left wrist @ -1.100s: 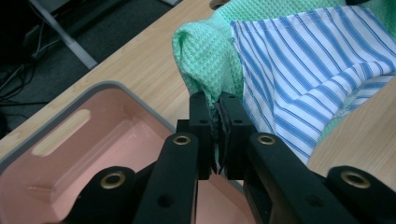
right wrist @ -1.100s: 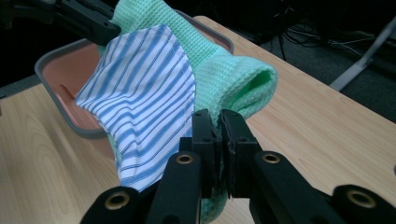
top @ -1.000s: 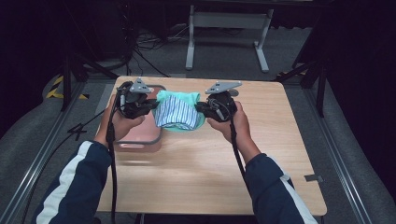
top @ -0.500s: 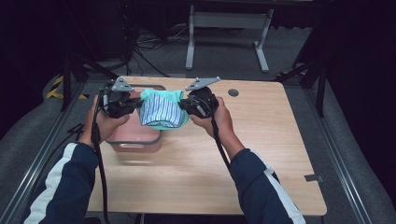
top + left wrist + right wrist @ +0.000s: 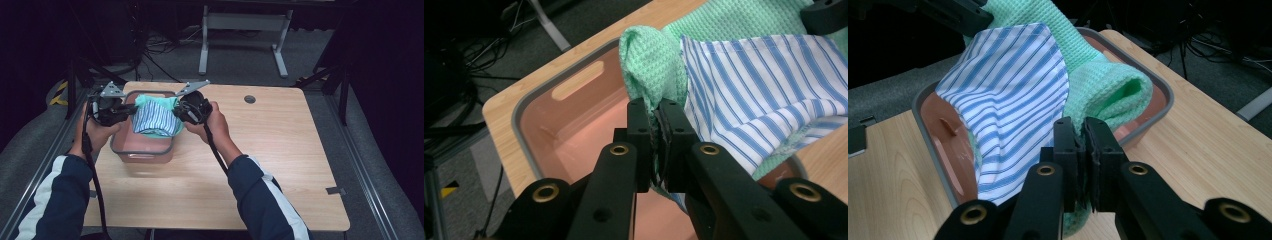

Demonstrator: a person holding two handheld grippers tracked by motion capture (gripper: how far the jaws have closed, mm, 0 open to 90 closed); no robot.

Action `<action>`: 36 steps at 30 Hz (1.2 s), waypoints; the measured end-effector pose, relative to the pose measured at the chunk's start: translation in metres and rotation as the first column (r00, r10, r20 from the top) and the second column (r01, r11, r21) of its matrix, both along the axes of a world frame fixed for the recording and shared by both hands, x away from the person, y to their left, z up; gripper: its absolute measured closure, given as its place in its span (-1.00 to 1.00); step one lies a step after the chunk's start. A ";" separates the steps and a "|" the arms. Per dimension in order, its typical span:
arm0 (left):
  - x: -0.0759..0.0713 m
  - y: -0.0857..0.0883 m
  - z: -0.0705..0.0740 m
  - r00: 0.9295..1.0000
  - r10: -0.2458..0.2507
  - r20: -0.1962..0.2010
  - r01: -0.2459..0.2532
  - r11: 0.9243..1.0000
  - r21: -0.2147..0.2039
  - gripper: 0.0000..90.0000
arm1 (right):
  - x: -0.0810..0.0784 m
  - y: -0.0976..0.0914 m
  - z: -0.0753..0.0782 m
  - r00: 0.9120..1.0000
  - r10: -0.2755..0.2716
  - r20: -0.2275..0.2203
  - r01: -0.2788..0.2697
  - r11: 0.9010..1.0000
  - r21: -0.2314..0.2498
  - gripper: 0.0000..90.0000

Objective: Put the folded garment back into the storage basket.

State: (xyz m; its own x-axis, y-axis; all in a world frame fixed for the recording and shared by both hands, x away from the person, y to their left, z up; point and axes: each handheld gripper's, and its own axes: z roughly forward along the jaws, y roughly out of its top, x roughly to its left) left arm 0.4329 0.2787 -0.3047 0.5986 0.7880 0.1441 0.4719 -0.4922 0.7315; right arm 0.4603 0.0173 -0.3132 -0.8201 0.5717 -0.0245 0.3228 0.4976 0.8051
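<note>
Two grippers share one load: the left gripper point(image 5: 127, 111), jaws clenched on the folded cloths point(image 5: 155, 118), holds one end above the pink bin point(image 5: 142, 149), and the right gripper point(image 5: 181, 111) pinches the other end. The bundle, green waffle towel around striped fabric, hangs over the bin on the tabletop point(image 5: 280, 160), apparently not yet lowered in. Its underside and the bin floor beneath are hidden.

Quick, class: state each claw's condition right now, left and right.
Left claw: closed, gripping the folded cloth over the pink bin.
Right claw: closed, gripping the same cloth's other side.
</note>
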 end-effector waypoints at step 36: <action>0.011 0.025 -0.053 0.995 0.045 -0.083 -0.041 0.998 0.054 0.89 | 0.012 0.061 -0.057 0.995 0.054 -0.085 -0.062 0.993 -0.097 0.87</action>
